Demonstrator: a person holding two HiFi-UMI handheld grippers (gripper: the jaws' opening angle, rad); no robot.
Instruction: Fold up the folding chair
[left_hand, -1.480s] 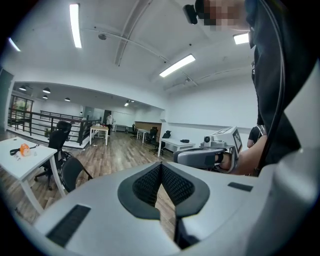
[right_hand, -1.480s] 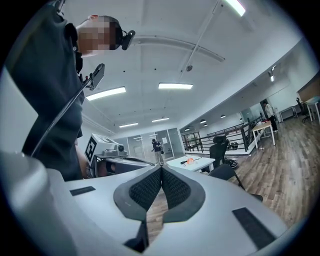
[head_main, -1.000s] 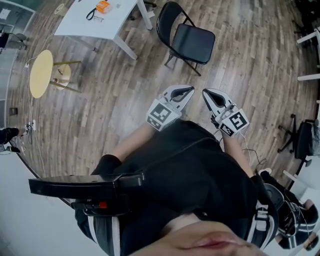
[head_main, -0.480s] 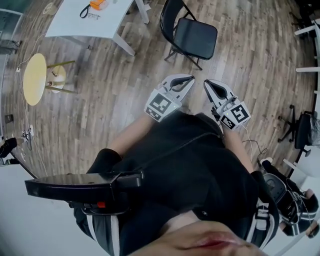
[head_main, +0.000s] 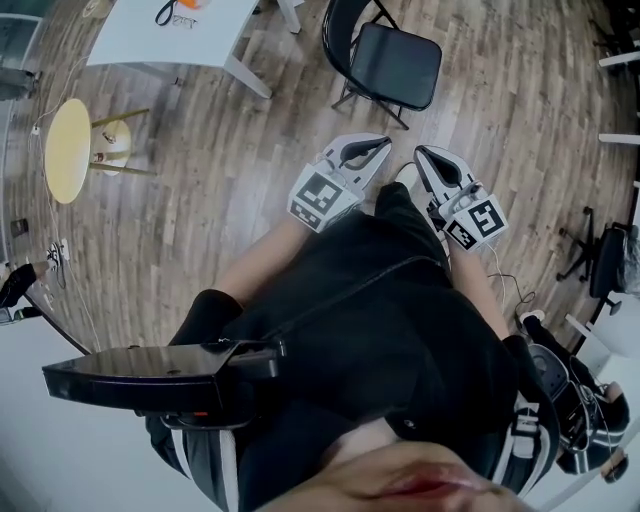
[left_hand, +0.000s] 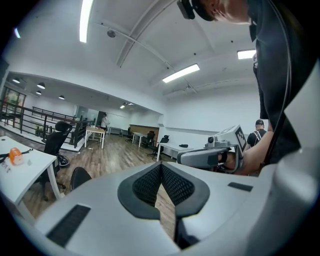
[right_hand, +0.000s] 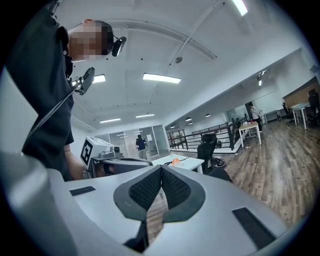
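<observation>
The black folding chair (head_main: 392, 62) stands unfolded on the wood floor at the top of the head view. Both grippers are held side by side in front of the person's body, a short way from the chair's seat and not touching it. My left gripper (head_main: 384, 142) is shut and empty; in the left gripper view its pads (left_hand: 150, 181) meet, and the chair's back (left_hand: 79, 178) shows low at the left. My right gripper (head_main: 419, 153) is likewise shut with nothing held, its pads (right_hand: 172, 187) pressed together. The chair (right_hand: 220, 174) peeks out behind its right jaw.
A white table (head_main: 150, 35) with an orange item stands at the top left, near the chair. A round yellow side table (head_main: 66, 150) sits at the left. A black office chair (head_main: 604, 266) and cables lie at the right. A person's black clothing fills the lower head view.
Both grippers have moved forward together toward the folding chair, which now lies closer to their tips. Their jaws stay shut.
</observation>
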